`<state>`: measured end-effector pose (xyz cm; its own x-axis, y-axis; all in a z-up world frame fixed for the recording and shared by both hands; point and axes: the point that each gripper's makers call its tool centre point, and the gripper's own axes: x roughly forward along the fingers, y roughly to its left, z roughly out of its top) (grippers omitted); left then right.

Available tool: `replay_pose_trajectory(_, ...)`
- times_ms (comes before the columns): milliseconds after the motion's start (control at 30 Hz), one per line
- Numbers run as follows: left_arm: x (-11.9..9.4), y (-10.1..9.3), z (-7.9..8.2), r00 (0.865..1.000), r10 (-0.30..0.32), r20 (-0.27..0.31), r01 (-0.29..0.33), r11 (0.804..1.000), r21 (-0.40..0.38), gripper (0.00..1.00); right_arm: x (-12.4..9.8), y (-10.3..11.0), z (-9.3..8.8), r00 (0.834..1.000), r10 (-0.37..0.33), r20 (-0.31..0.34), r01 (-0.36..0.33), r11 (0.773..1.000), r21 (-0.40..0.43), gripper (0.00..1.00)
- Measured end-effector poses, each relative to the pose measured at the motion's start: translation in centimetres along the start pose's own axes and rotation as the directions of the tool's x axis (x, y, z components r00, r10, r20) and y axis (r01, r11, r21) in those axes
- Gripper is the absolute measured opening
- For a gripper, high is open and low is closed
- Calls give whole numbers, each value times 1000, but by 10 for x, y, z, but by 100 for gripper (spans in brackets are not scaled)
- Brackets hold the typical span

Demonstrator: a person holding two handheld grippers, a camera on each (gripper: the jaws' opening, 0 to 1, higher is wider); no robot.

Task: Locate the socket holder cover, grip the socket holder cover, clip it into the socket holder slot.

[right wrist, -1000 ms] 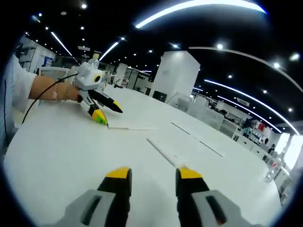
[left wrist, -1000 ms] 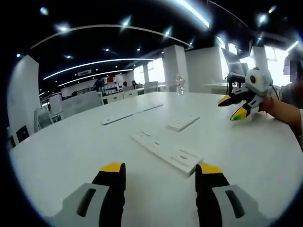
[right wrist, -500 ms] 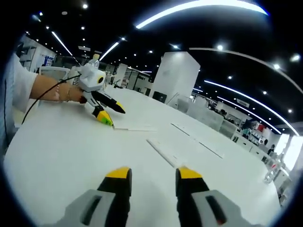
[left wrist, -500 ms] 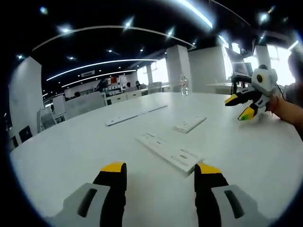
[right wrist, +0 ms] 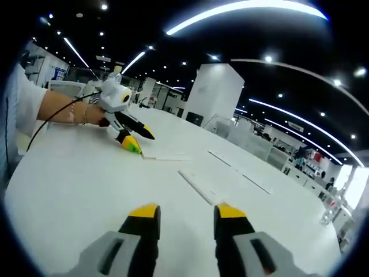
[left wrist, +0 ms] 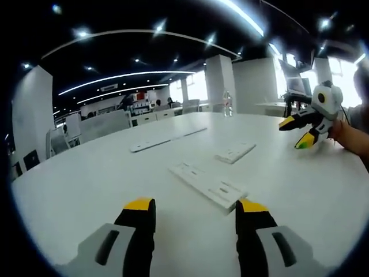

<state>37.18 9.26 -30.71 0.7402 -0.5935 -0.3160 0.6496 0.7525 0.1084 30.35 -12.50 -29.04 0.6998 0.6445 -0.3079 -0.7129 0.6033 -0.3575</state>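
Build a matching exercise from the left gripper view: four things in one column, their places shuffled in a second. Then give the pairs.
Things
1. long white plate
2. small white piece
3. bottle
4. right gripper

Places
A. upright at the far side of the table
B. at the right of the view, held in a hand, fingers apart
C. flat on the table, just ahead of the left gripper
D. flat on the table, beyond the long plate

Pairs: 1-C; 2-D; 3-A; 4-B
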Motion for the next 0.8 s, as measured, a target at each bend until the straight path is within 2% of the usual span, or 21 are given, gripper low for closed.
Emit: replay_pose_trajectory(800, 17, 3, 6, 999, 34, -9, -34, 999, 35, 52, 1, -10, -10, 1000, 1, -9, -1, 1000, -8, 38)
